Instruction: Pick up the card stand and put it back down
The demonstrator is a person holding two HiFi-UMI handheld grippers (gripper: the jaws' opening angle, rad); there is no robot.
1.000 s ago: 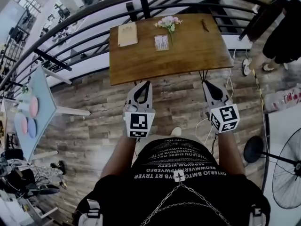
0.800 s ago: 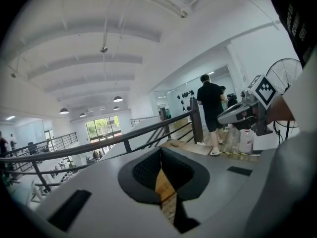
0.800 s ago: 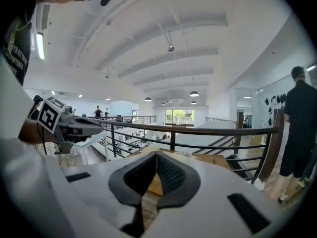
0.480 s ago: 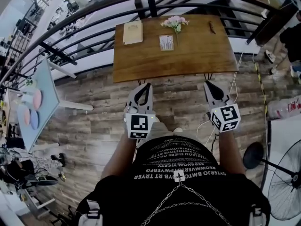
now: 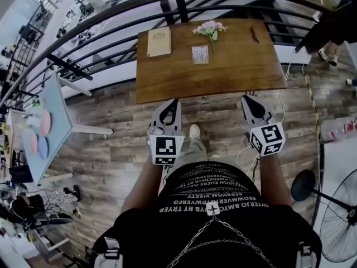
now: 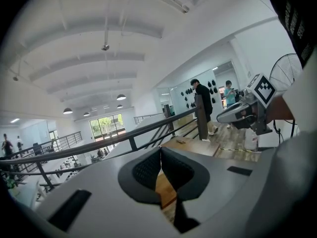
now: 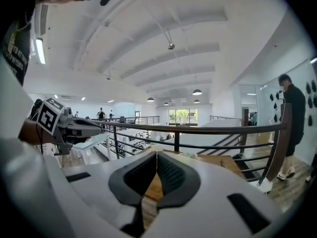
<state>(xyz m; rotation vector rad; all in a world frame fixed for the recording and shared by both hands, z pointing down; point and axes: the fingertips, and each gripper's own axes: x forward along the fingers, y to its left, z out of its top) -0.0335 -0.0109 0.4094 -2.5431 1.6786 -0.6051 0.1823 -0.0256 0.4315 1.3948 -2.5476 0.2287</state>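
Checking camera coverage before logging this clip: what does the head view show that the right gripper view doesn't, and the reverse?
Only the head view: the card stand upright on the tabletop, the floor fan, and the right gripper seen from outside, short of the table's near edge. Only the right gripper view: its own fingers shut together with nothing between them, and the ceiling lamps. Both: the wooden table, the railing behind it, and the left gripper.

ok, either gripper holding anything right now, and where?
Nothing held. Left gripper and right gripper are both shut and empty; the card stand sits untouched on the table.
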